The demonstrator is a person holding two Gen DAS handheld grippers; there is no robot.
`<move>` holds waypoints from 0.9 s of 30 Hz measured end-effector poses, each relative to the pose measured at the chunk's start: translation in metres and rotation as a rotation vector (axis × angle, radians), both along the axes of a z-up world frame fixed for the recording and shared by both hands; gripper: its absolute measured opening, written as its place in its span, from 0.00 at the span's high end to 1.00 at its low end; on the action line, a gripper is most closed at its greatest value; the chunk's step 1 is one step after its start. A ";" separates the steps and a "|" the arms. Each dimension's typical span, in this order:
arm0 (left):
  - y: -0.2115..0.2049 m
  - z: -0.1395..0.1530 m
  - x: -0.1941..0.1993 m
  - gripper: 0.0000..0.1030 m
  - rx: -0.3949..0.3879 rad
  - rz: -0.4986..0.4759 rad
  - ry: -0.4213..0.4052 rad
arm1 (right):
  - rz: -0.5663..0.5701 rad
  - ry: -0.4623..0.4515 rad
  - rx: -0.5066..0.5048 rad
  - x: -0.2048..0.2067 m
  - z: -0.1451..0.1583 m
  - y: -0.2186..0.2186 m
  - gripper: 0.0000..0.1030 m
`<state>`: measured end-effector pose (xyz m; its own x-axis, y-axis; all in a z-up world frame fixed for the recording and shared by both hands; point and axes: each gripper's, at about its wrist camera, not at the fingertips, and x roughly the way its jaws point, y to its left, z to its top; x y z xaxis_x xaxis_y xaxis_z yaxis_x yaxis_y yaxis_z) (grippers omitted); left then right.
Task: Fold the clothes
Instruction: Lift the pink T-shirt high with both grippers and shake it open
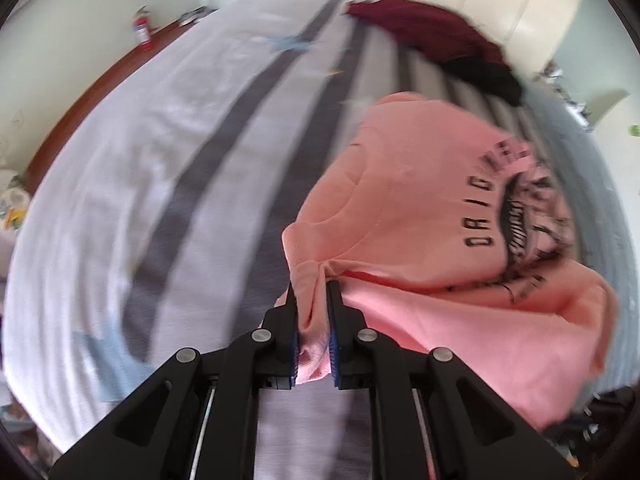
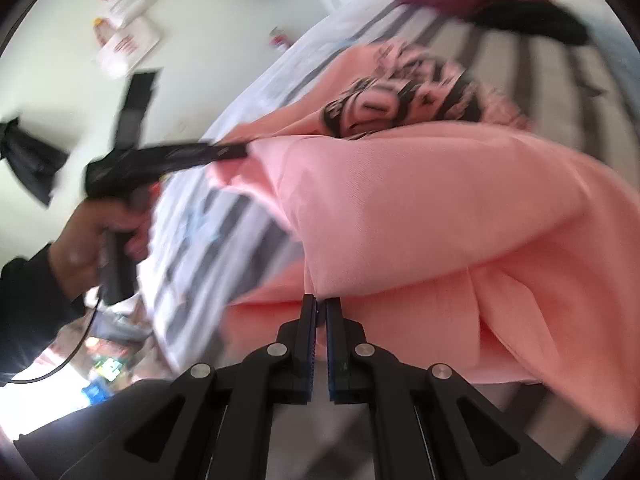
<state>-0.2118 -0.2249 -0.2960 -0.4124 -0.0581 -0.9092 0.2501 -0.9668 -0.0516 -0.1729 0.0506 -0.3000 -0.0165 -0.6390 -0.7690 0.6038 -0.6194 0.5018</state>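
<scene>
A pink T-shirt [image 1: 420, 208] with black lettering and a printed picture is lifted over the striped bed [image 1: 160, 160]. My left gripper [image 1: 313, 286] is shut on a bunched fold of its edge, pink cloth squeezed between the blue pads. In the right wrist view the same pink T-shirt [image 2: 420, 208] fills the frame, and my right gripper [image 2: 320, 300] is shut on a thin fold of it. The left gripper [image 2: 240, 150] also shows there at the shirt's far corner, held by a person's hand [image 2: 100, 236]. Both views are motion-blurred.
A dark red garment [image 1: 420, 28] and a black one [image 1: 484, 72] lie heaped at the far end of the bed. A red fire extinguisher [image 1: 142, 30] stands by the wall left of the bed. A black cable [image 2: 68, 356] hangs from the left handle.
</scene>
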 end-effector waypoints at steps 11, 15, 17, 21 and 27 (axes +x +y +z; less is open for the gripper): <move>-0.015 -0.027 0.008 0.62 0.066 0.113 -0.032 | -0.109 0.149 -0.062 -0.089 0.074 0.039 0.38; -0.009 -0.025 0.026 0.34 0.152 0.151 0.015 | -0.154 0.155 0.062 -0.172 0.036 0.023 0.38; -0.007 -0.026 0.031 0.27 0.194 0.166 0.022 | -0.126 0.143 0.088 -0.206 0.015 0.001 0.38; 0.003 -0.032 0.041 0.23 0.251 0.176 0.010 | -0.033 0.133 0.091 -0.244 -0.018 -0.053 0.38; 0.004 -0.058 0.036 0.22 0.330 0.206 -0.047 | 0.101 0.055 0.029 -0.262 -0.053 -0.125 0.38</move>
